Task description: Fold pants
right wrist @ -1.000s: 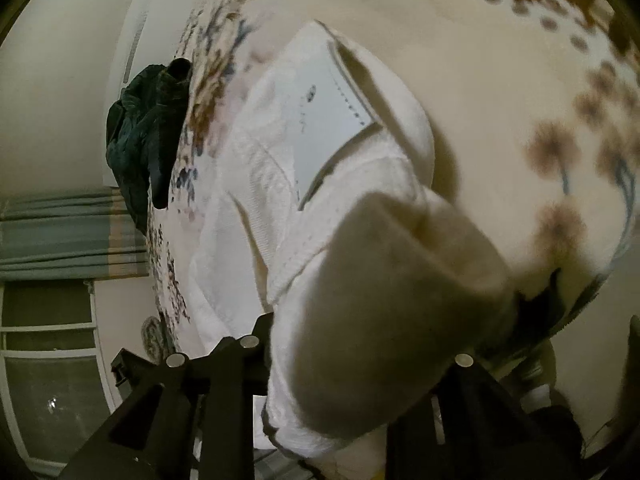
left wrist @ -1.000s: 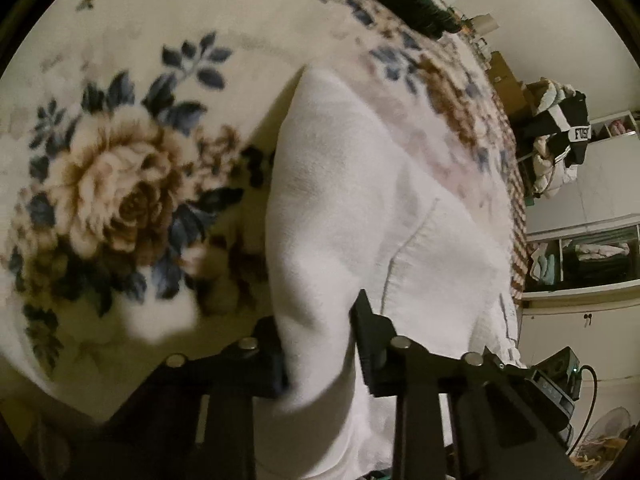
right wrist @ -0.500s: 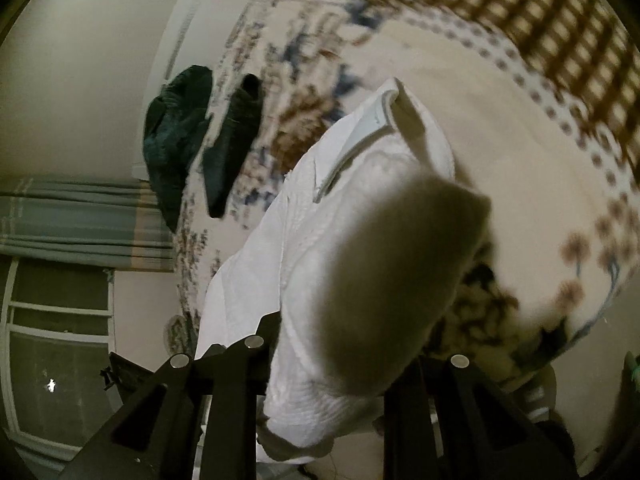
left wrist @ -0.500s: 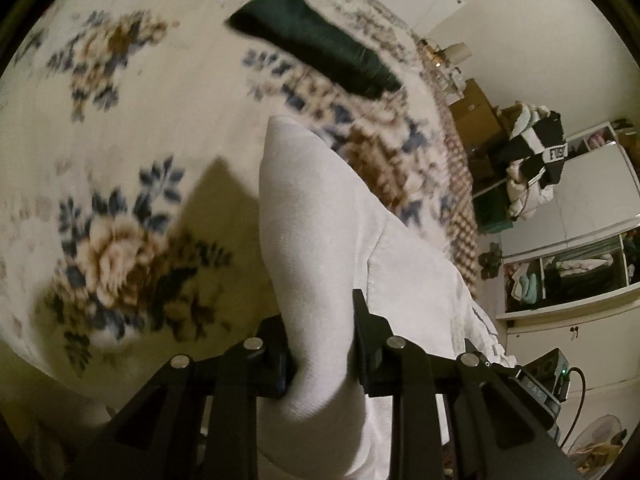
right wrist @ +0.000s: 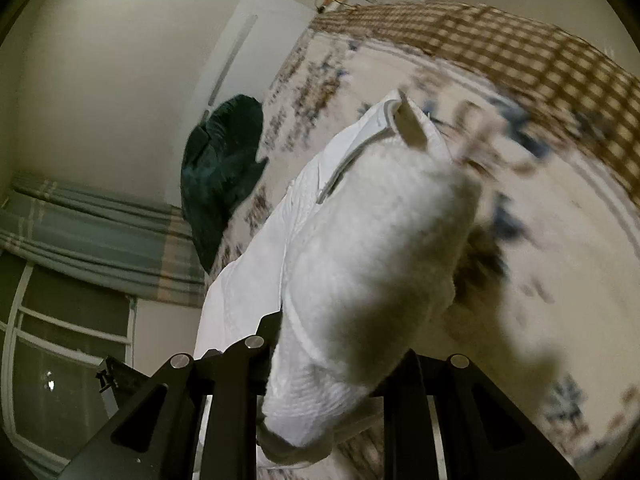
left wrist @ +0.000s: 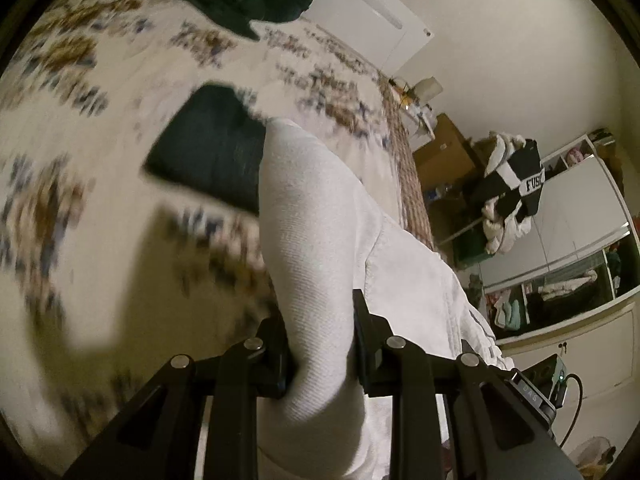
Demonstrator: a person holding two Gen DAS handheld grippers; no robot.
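Note:
White pants (left wrist: 320,216) hang lifted above a floral bedspread (left wrist: 100,200). My left gripper (left wrist: 320,344) is shut on a fold of the white fabric, which rises forward between its black fingers. In the right wrist view the same pants (right wrist: 380,248) bulge over my right gripper (right wrist: 332,368), which is shut on the cloth; its right finger is mostly hidden by fabric. A seam or waistband edge (right wrist: 352,160) shows near the far end.
A folded dark green garment (left wrist: 208,152) lies on the bed ahead of the left gripper. A dark green pile (right wrist: 220,176) sits by the wall. A checked blanket (right wrist: 500,52) covers the bed's far side. Shelves and hung clothes (left wrist: 516,184) stand at the right.
Both grippers have risen and moved forward with the pants held. More of the room and the dark green garments have come into view; the bedspread has dropped further below.

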